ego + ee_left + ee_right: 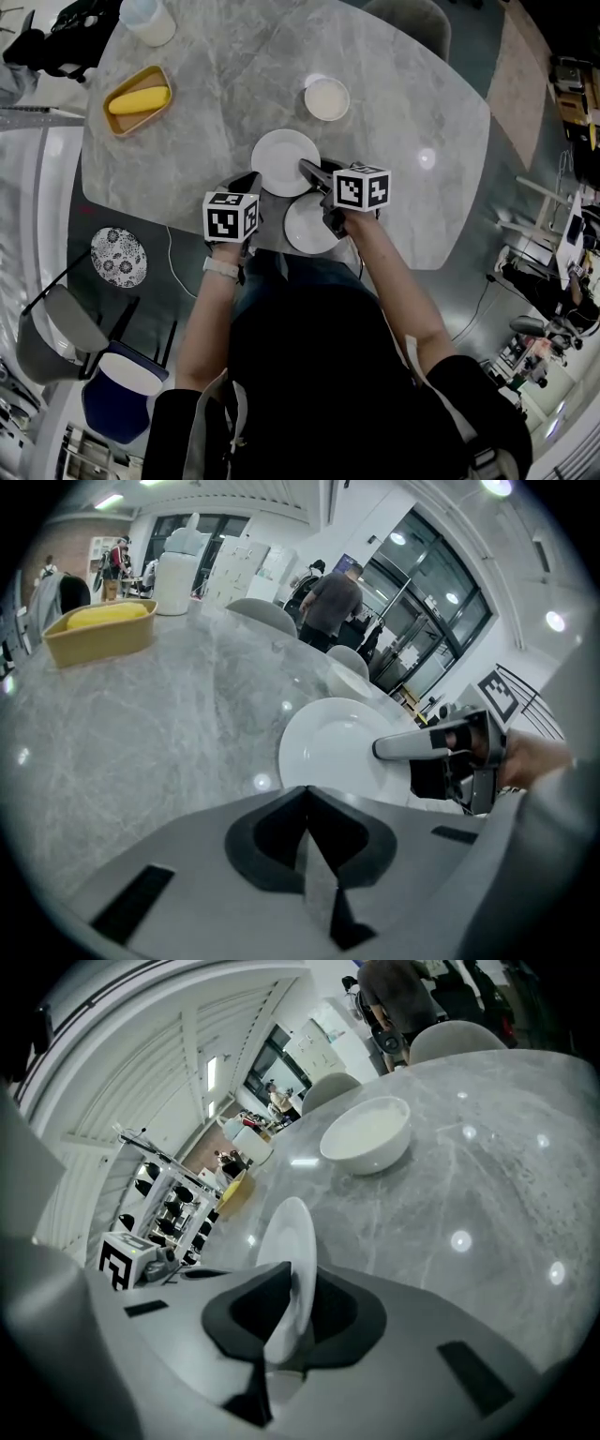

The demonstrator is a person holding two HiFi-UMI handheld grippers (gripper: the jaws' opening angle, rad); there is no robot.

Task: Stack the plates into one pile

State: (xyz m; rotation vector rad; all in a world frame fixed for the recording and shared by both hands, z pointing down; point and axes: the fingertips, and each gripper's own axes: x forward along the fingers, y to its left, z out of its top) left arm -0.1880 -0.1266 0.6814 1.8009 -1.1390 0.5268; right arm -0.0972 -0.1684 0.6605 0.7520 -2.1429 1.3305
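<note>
A white plate (281,159) lies near the front of the grey marble table (412,197). My right gripper (315,172) is shut on its right rim; in the right gripper view the plate (286,1241) runs edge-on between the jaws of that gripper (289,1283). A second white plate (307,225) sits closer to the table's front edge, partly under the right gripper's body. My left gripper (246,181) hovers just left of the first plate, shut and empty. In the left gripper view its tips (307,794) meet in front of the plate (333,747), with the right gripper (394,750) on the rim.
A white bowl (326,98) stands behind the plates. A yellow tray (139,114) holding something yellow sits at the far left, a white container (148,19) beyond it. Chairs (56,337) and a patterned round object (119,256) lie left of the table. A person (330,597) stands in the background.
</note>
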